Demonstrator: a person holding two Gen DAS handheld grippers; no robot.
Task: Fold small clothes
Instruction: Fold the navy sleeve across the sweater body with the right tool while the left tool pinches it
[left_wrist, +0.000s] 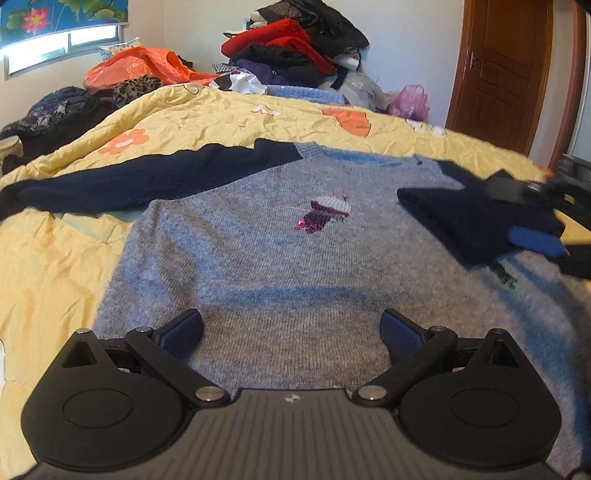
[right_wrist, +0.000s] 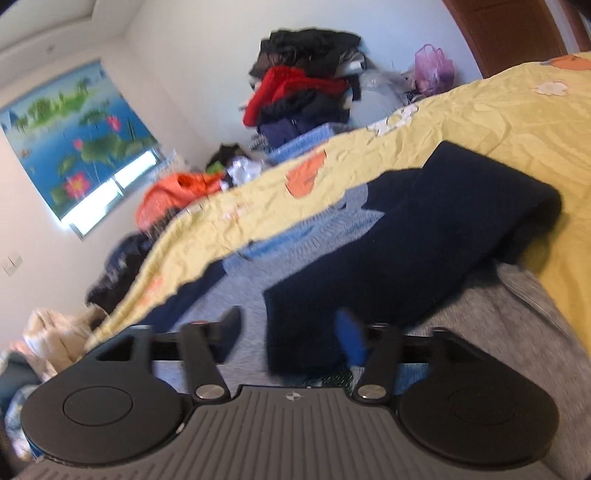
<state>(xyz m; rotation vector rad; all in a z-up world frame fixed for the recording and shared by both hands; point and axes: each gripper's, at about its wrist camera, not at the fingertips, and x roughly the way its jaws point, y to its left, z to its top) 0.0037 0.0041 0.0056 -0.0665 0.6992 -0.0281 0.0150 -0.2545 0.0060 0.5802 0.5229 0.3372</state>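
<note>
A grey knit sweater (left_wrist: 258, 258) with navy sleeves lies flat, front up, on a yellow quilt (left_wrist: 55, 258). A small sequined patch (left_wrist: 328, 212) marks its chest. Its left sleeve (left_wrist: 147, 181) stretches out to the side. The right sleeve (left_wrist: 461, 214) is folded in across the grey body (right_wrist: 498, 325). My left gripper (left_wrist: 291, 332) hovers open over the lower hem with nothing between its pads. My right gripper (right_wrist: 291, 332) is open; the navy sleeve's cuff (right_wrist: 306, 314) lies between its fingers, clear of the left one. In the left wrist view the right gripper (left_wrist: 528, 214) sits blurred at the right edge.
A tall pile of red and dark clothes (left_wrist: 288, 48) stands behind the bed against the wall. An orange plastic bag (left_wrist: 140, 66) and dark garments lie at the back left, a pink bag (left_wrist: 410, 99) at the back right. A wooden door (left_wrist: 506, 74) is on the right.
</note>
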